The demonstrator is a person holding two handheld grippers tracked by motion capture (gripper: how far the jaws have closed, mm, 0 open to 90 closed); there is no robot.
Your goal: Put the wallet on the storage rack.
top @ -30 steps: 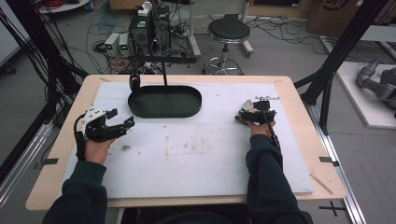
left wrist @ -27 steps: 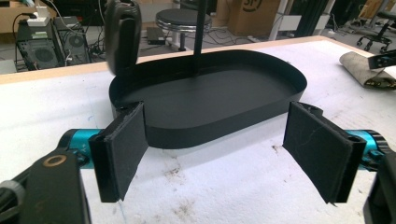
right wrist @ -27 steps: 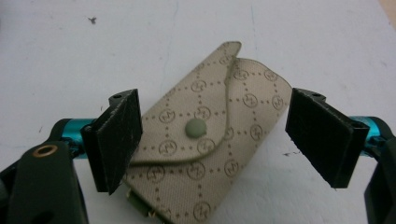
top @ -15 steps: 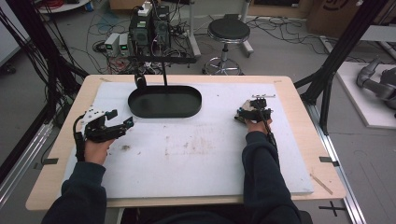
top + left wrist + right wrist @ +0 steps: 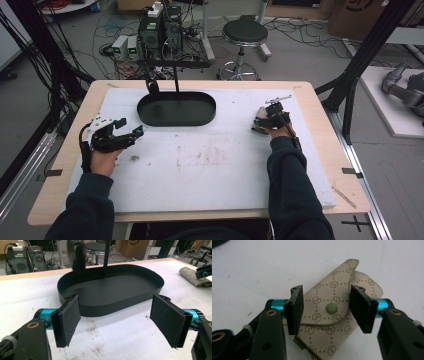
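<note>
Since a second ago my right gripper has hardly shifted: it hangs over the pouch at about 3 o'clock on the surface, jaws spread, one to each side of the flap and its snap. They are not touching the fabric as far as I can see, so I judge the grab is lined up but not made. My left gripper has kept its place at 9 o'clock, jaws wide apart and holding nothing, facing the black tray at 12 o'clock. A post rises from the tray, with a dark thing hanging beside it. Between pouch and tray lies only stained white mat; nothing blocks a carry, though the post may crowd a drop.
</note>
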